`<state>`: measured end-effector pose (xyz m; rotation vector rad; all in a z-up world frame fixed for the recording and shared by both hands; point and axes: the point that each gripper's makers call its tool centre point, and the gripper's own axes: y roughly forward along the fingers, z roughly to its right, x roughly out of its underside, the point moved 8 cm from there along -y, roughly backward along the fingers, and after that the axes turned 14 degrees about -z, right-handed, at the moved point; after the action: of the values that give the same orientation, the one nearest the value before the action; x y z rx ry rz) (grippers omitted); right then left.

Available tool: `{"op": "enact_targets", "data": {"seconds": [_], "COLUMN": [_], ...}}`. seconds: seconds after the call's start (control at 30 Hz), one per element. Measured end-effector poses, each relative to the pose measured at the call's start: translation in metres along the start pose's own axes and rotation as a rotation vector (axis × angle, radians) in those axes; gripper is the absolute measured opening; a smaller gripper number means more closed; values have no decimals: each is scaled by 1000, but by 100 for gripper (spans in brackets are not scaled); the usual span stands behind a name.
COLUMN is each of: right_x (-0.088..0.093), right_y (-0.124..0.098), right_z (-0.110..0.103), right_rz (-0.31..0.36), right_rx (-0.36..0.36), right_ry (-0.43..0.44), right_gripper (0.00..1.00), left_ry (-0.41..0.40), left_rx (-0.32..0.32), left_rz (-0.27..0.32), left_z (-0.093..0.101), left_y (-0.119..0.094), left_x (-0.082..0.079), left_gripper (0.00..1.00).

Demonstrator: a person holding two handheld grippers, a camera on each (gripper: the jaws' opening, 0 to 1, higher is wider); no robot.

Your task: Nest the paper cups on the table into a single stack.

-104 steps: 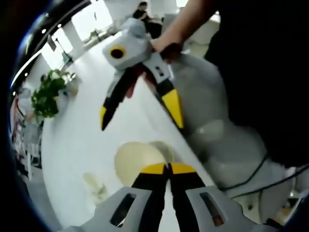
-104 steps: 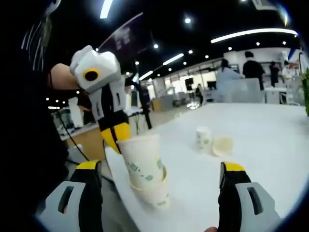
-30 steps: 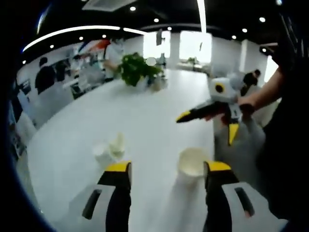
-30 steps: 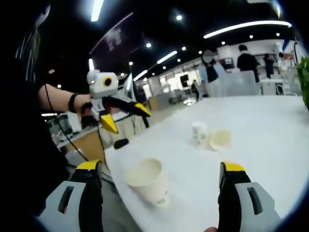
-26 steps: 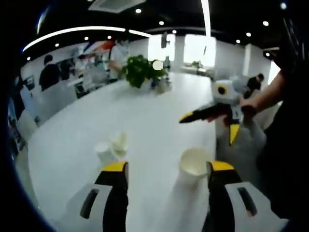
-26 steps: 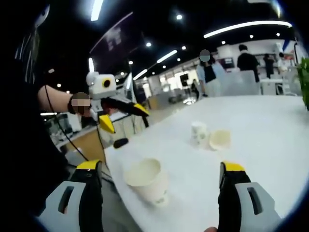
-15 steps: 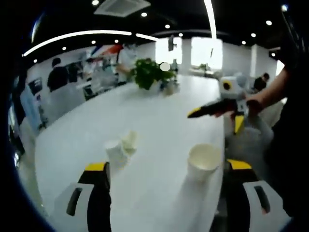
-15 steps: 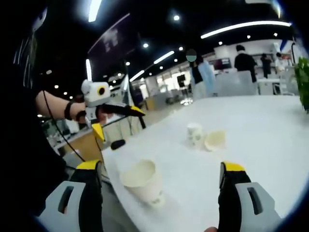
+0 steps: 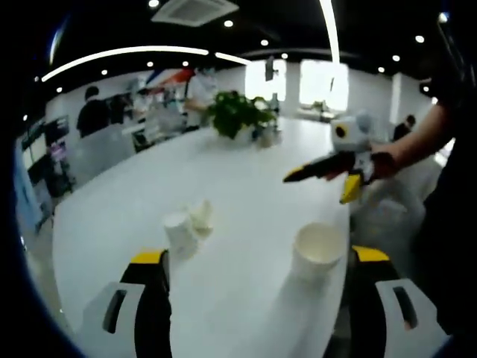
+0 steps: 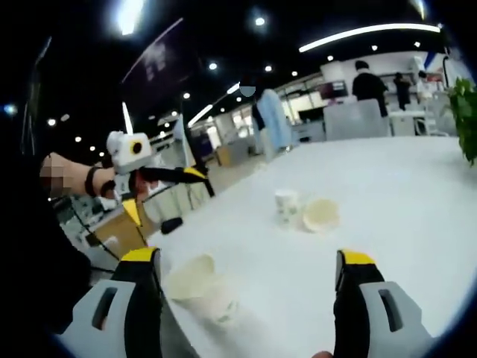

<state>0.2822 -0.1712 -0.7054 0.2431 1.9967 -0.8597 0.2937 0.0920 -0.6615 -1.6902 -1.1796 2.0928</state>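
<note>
White paper stack (image 9: 319, 253) is standing by the left gripper's (image 9: 257, 287) spread right jaw; two cups (image 9: 186, 230) are waiting ahead-left.

In the right gripper view, the right gripper (image 10: 246, 294) is gaping, stack (image 10: 197, 287) near its left jaw; a careless swing risks toppling it.

Count on my table (image 9: 246, 179): three cup items. One nested stack of cups (image 9: 318, 252) near the edge, number of cups in it not resolvable. One upright cup (image 9: 177, 233), one cup on its side (image 9: 200, 217) touching it. One potted plant (image 9: 235, 113). My tongs: two.
</note>
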Motion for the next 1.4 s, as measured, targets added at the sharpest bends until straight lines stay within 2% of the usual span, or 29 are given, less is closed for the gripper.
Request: {"op": "enact_targets", "data": {"seconds": [0.17,0.27,0.33,0.4,0.43,0.53,0.67,1.0,1.07,1.4], "right_x": [-13,-23,-34,-37,-41,-46,-47,-40,-40,-41], "right_y": [18,31,39,45,50,62,80,115,119,137], "right_z": [21,32,37,42,45,50,59,79,82,94], "right_rz": [-10,25,103,89,108,108,112,120,139,158], "right_rx": [11,1,-34,-37,-40,-52,-58,-44,-44,-44], "right_ry": [66,164,187,208,227,264,301,482,520,615], "right_gripper": [86,83,83,81,81,75,61,49,46,34], "left_ry": [12,2,-7,-6,-5,-8,-25,-48,-45,-80], "left_rx": [-1,-6,-10,-8,-11,-19,-23,-54,-68,-76], "left_rz": [-5,11,13,25,20,10,7,7,6,-3], "left_z": [1,2,3,4,4,4,5,7,6,7], "left_y": [0,-1,-1,-1,-1,0,0,-5,-6,-6], "left_x": [-1,-3,-5,-6,-6,-2,2,11,13,24], "left_gripper": [99,99,99,99,99,99,99,98,98,98]}}
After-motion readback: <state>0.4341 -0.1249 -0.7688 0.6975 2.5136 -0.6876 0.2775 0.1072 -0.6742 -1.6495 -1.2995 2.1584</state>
